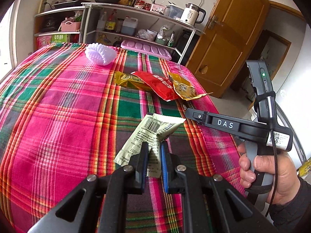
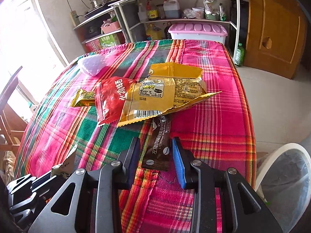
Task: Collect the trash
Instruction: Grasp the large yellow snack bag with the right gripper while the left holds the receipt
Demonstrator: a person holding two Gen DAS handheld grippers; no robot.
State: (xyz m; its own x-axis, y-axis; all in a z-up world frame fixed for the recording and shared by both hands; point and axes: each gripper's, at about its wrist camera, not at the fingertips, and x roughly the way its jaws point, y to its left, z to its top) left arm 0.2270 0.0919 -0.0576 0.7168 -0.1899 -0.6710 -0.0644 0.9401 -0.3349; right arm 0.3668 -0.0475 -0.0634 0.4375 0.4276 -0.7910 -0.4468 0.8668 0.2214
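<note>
On right device arm (image 1: 225,124), "DAS" lettering

The lower part of the pale green wrapper (image 1: 149,136) is hidden behind the jaws of the left gripper (image 1: 154,155), and in the right wrist view only a corner of it is seen. The top of the brown sachet (image 2: 158,151) is covered by the yellow bag (image 2: 167,95). The gold wrapper (image 2: 82,98) is partly hidden under the red packet (image 2: 111,99). The bin (image 2: 287,176) is cut off by the picture's edge, and its contents cannot be made out. The window is washed out. Labels on the shelf bottles (image 1: 110,22) are too small to be read.
</note>
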